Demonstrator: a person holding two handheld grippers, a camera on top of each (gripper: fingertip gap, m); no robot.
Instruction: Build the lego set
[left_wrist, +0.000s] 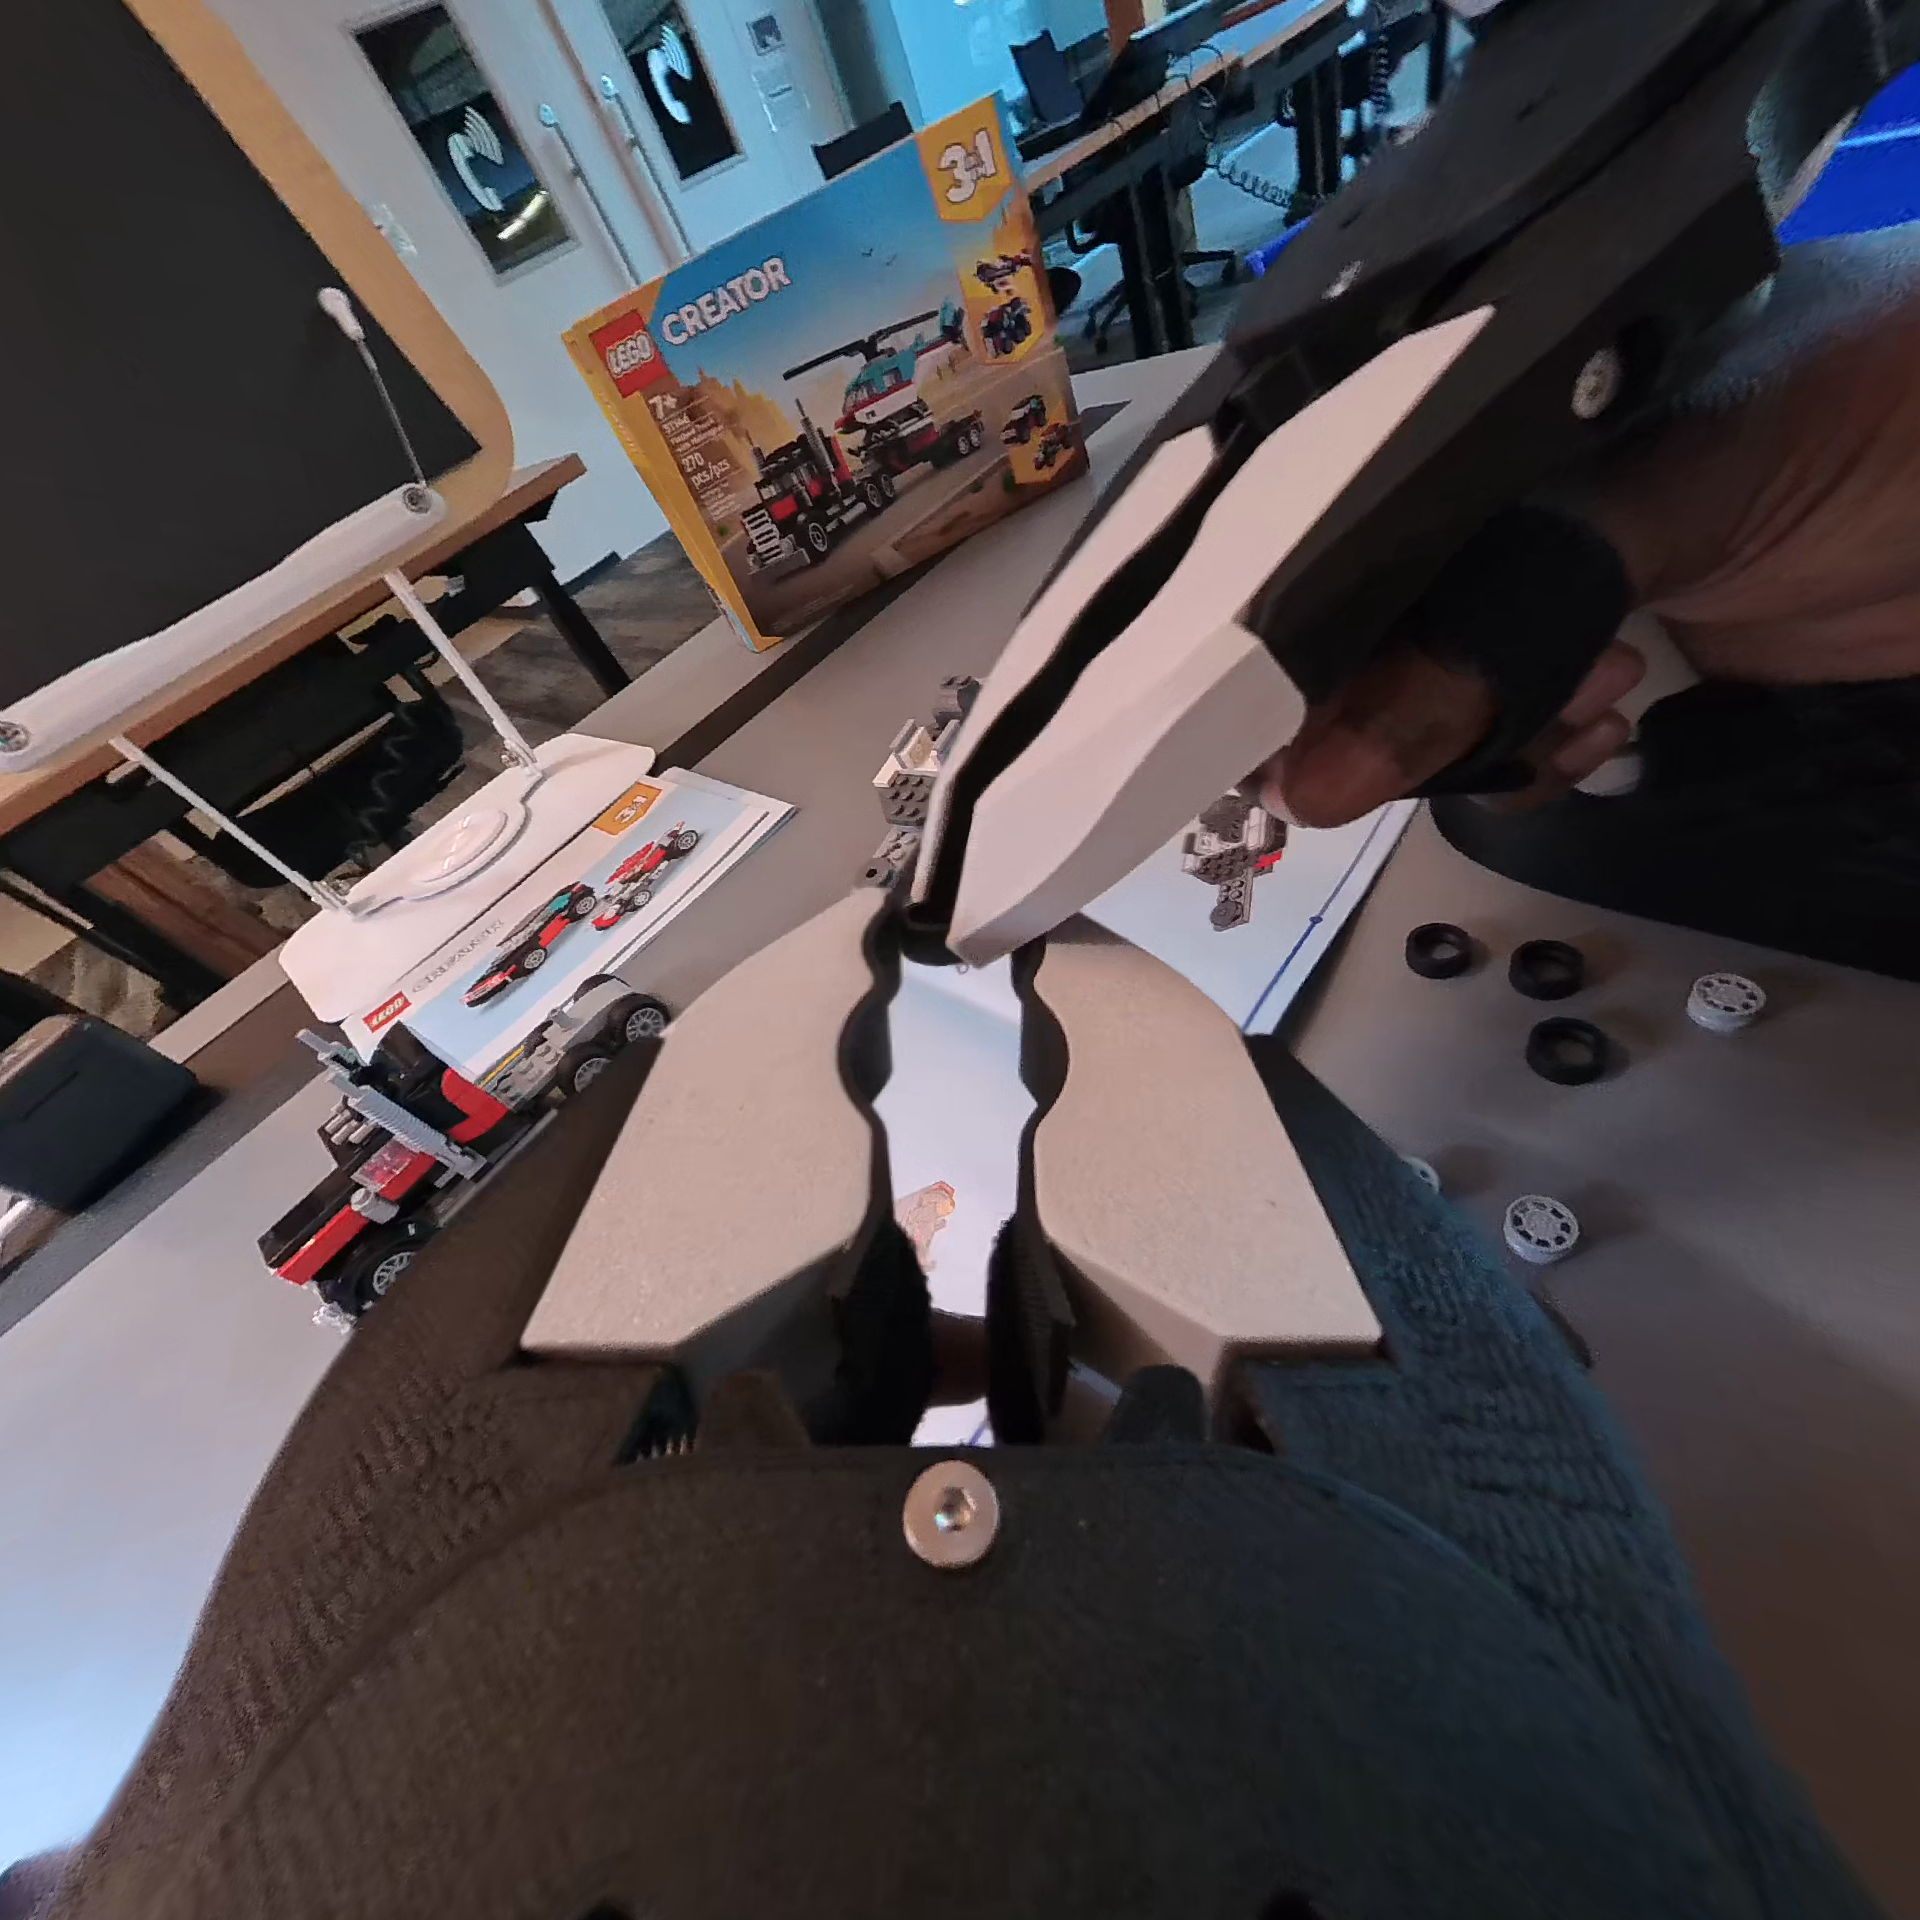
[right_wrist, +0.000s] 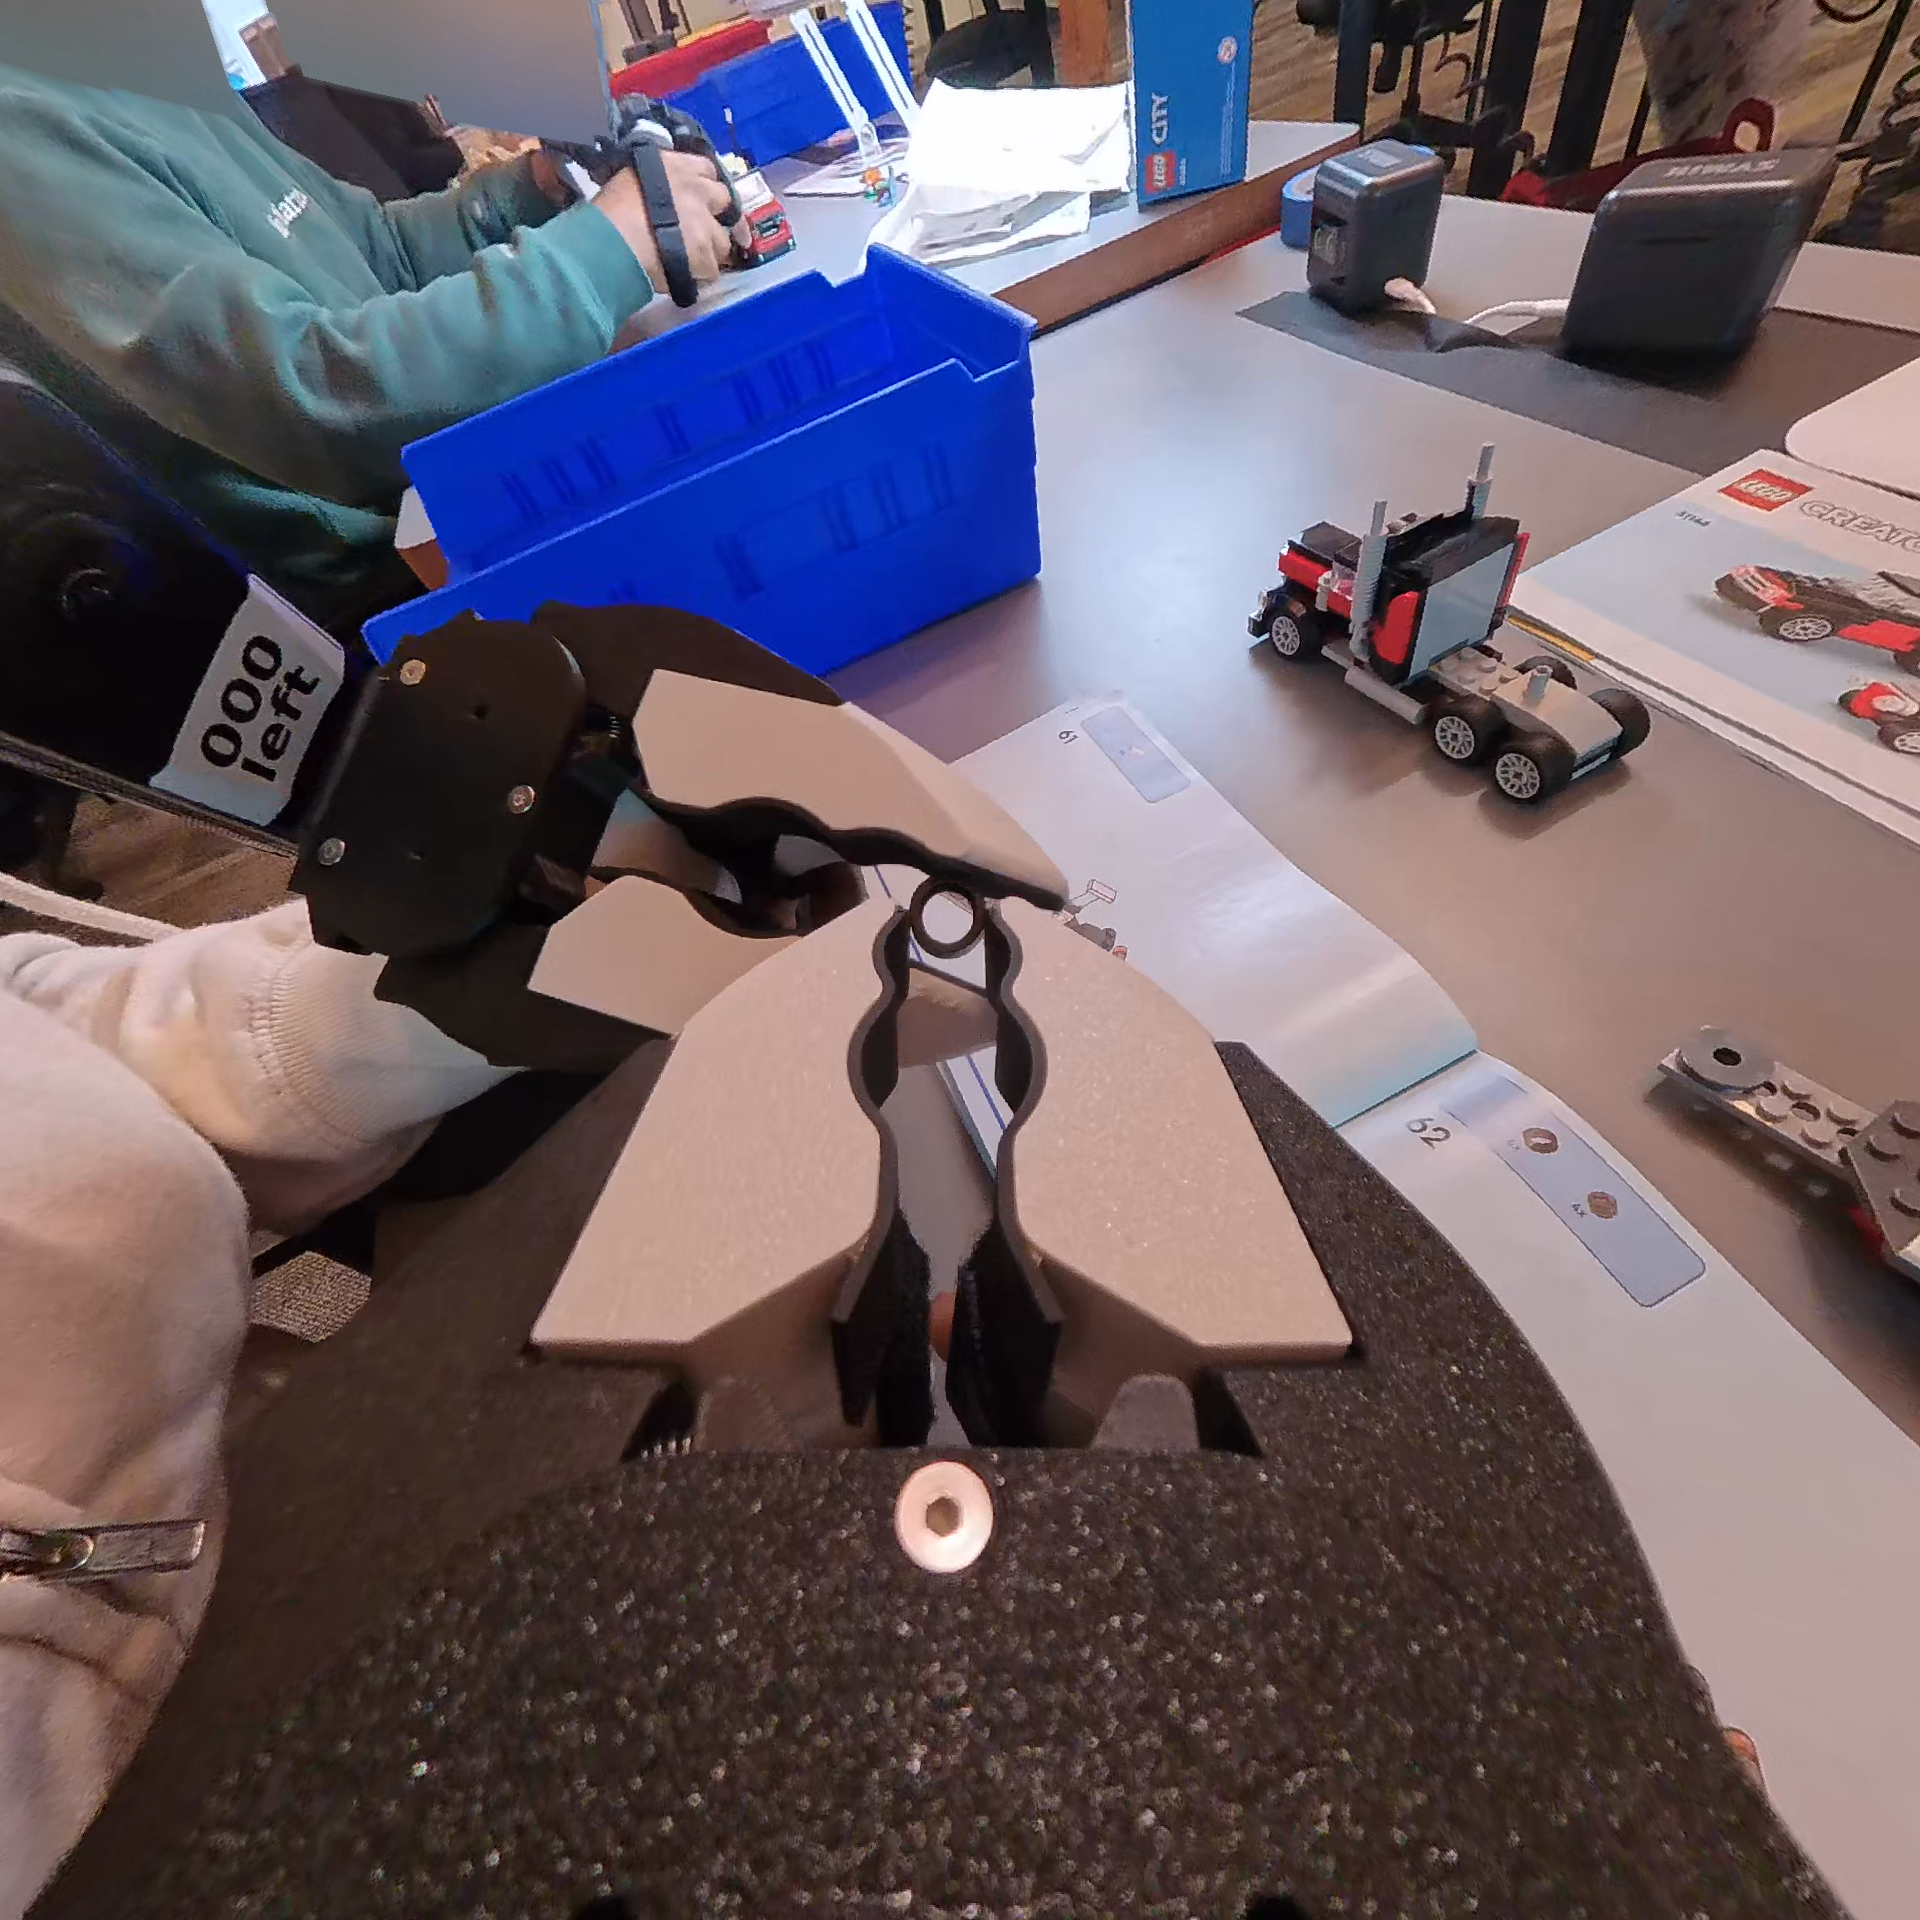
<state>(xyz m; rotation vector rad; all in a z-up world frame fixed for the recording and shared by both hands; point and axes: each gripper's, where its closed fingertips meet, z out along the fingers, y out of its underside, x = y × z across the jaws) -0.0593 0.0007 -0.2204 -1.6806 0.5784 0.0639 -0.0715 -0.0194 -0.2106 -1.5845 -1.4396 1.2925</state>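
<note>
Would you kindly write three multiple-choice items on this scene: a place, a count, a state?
1. The built truck stands: A on the floor; B on the table beside a booklet; C on a chair.
2. Loose black tyres lying on the table, left wrist view: A one; B six; C three.
3. The right gripper is: A shut on a tyre ring; B open, empty; C shut on a red brick.
B, wheels rest on the tabletop; C, three rings lie there; A, the ring sits pinched between its tips.
</note>
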